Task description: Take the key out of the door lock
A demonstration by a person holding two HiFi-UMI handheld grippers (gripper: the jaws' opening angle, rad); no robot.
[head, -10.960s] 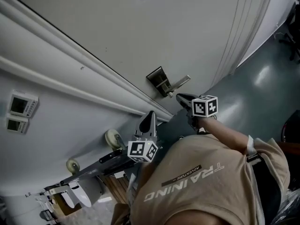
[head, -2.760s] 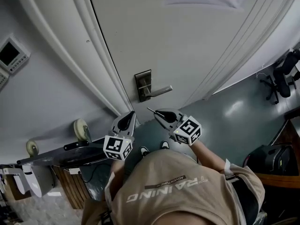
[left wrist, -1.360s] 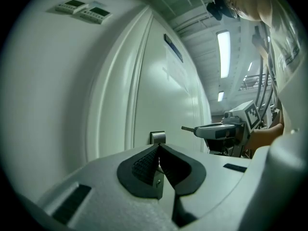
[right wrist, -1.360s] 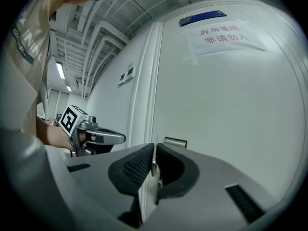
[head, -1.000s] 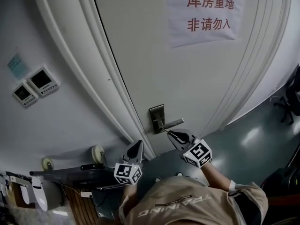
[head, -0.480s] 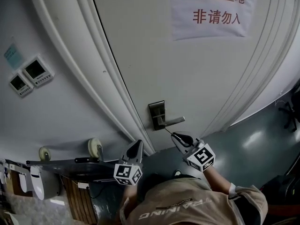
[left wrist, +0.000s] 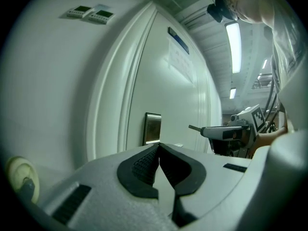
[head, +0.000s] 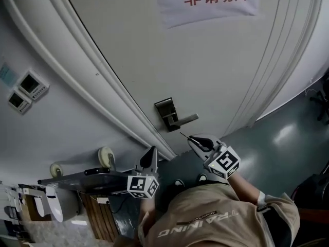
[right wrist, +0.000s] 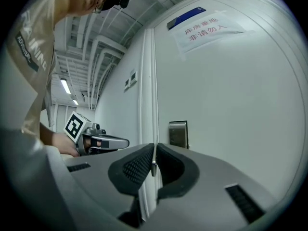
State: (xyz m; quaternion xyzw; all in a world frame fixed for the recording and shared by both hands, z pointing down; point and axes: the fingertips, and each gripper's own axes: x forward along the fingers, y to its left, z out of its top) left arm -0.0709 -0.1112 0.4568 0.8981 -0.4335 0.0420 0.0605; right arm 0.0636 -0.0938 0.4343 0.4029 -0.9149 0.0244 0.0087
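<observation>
Now the right gripper (head: pixel 194 140) pinches the key (right wrist: pixel 153 160), seemingly outside the lock (head: pixel 166 114).

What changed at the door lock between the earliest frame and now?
The right gripper, then pressed in at the lock plate under the lever handle, has drawn back from the door with the key clamped in its jaws. The left gripper stays shut and empty, low beside it.

Head view looks steeply down; both gripper views face the lock plate (left wrist: pixel 152 128)
</observation>
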